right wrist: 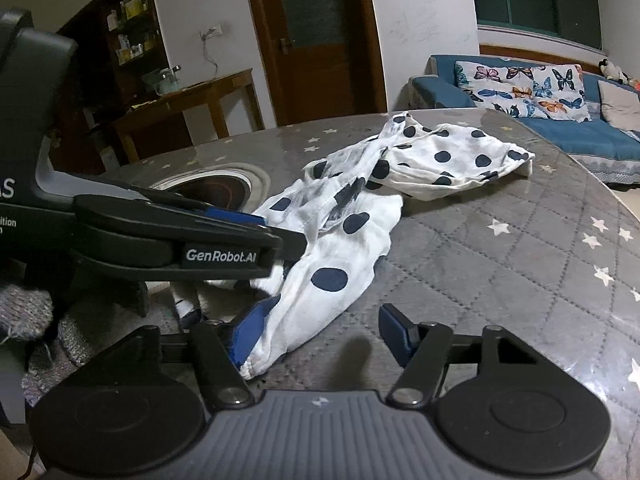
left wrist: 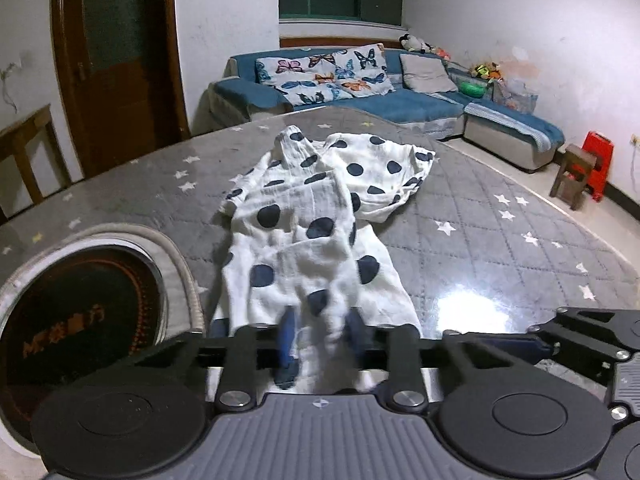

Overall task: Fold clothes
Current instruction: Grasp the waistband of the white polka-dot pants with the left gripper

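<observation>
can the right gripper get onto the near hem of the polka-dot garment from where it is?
Probably yes. The right gripper is open, and the polka-dot garment already lies against its left finger. The left gripper grips the cloth just beside it, so space is tight.

A glossy round table (left wrist: 500,248) with a grey quilted, star-printed top carries 1 crumpled white polka-dot garment (left wrist: 316,216) centrally and a built-in round cooktop (left wrist: 84,304) at near left.
</observation>
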Demonstrator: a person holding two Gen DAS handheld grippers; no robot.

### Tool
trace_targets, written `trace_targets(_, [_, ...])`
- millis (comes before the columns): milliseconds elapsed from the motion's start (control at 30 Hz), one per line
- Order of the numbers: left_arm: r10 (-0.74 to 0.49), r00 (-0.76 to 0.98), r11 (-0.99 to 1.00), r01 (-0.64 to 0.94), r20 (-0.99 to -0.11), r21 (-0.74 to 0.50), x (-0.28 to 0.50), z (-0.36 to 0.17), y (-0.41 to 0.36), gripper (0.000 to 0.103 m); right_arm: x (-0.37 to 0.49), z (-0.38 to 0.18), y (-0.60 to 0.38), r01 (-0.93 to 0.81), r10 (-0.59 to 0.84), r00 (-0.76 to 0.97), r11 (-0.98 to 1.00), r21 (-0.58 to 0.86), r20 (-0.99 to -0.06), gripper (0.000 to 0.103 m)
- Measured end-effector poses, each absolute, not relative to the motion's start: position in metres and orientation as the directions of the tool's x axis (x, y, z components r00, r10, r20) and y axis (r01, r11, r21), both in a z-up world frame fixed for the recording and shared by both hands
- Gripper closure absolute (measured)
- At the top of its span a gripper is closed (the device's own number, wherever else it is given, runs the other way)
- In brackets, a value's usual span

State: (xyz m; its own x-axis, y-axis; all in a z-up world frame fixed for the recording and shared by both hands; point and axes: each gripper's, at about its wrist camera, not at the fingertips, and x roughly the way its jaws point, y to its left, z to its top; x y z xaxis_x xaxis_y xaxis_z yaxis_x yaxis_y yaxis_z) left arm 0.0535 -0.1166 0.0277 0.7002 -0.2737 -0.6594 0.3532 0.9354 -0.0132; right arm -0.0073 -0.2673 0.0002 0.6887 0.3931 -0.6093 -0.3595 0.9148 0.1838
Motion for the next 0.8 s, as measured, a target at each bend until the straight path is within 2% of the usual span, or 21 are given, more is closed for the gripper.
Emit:
trace_targets(67, [-0.286, 0.703, 0.935, 0.353, -0.651, -0.029, 0.053, 0.028, -0.111, 0.092, -0.006, -0.001, -0.266, -0.36, 0.393, 0.683, 0.915, 0.184, -0.616, 0.044])
trace_targets(133, [-0.287, 0.711, 0.94, 0.339, -0.642, -0.045, 0.053, 0.029, -0.103, 0.093, -0.005, -0.001, -0.264, -0.359, 0.39, 0.678, 0.915, 0.182, -0.623, 0.045])
trace_targets(600, [-0.289, 0.761, 0.957, 0.24, -0.581, -0.162, 0.05, 0.037, -0.045, 0.095, -0.004, 0.003, -0.247, -0.34, 0.35, 0.663, 0.928, 0.149, -0.662, 0.044])
trace_targets(800, [-0.271, 0.768, 0.963, 0.206, -0.58, -0.177, 0.049, 0.037, -0.027, 0.095, -0.002, -0.001, -0.243, -0.334, 0.325, 0.658, 0.934, 0.124, -0.679, 0.044])
